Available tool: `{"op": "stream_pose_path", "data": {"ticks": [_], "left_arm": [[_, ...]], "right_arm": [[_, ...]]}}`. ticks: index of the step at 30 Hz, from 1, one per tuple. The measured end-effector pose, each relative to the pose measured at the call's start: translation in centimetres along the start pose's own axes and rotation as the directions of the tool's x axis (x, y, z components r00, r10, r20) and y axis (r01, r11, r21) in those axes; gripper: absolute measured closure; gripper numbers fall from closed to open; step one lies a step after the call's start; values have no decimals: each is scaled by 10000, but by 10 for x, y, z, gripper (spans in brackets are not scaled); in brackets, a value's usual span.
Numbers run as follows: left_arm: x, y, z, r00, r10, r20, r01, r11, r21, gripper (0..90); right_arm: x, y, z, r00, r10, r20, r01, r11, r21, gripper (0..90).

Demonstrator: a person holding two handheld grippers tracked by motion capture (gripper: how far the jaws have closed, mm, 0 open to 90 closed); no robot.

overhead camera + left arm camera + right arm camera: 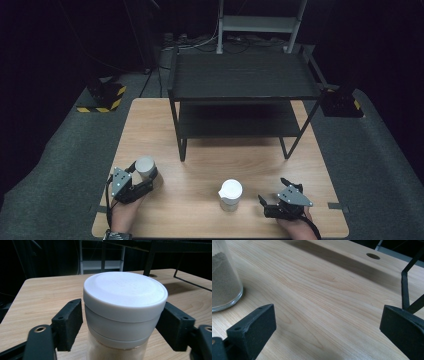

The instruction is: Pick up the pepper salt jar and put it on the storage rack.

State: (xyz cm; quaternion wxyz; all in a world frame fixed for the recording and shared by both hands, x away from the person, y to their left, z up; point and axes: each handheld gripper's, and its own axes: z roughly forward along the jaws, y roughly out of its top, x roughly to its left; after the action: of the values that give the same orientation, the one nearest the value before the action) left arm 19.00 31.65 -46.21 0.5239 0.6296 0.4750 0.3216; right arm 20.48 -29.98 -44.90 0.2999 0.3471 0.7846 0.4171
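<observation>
Jar-grabbing time, by the look of it. The left gripper (145,175) sits at the near left of the wooden table (210,165) with its jaws around a white-lidded spice jar (125,312), a glass one with some pale tan powder inside. In the left gripper view the black pads (68,323) bracket the jar just below the lid, one on each side, and they look right up against it or next to touching; I'd call that a grip being taken, though the actual contact is hard to make out from here. The jar stands upright on the table, not lifted.

The right gripper (270,202) rests near the front right edge, jaws spread wide with nothing between them. A second jar (230,194), also white-lidded, stands just to its left, a bit apart; in the right gripper view you catch its glass base with darker greyish powder.

Behind all that there's a black two-tier shelf rack (242,100) standing on the far half of the table, both tiers bare.

My guess: step in hand is securing the left jar. Next move calls for a firm squeeze, then a straight lift so the thing doesn't tip, and probably a carry toward the rack. Glass is slick, so easy does it.
</observation>
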Motion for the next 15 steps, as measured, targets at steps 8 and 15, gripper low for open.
{"op": "stream_pose_path", "data": {"ticks": [8,15], "left_arm": [[2,-1,0,9998,-50,168,51,10000,-61,333],[2,0,-1,9998,-48,170,49,10000,-41,335]], "right_arm": [[-3,0,-1,9998,182,-84,-182,9998,-1,0],[-5,-1,-1,9994,299,-158,-299,9996,-19,0]]}}
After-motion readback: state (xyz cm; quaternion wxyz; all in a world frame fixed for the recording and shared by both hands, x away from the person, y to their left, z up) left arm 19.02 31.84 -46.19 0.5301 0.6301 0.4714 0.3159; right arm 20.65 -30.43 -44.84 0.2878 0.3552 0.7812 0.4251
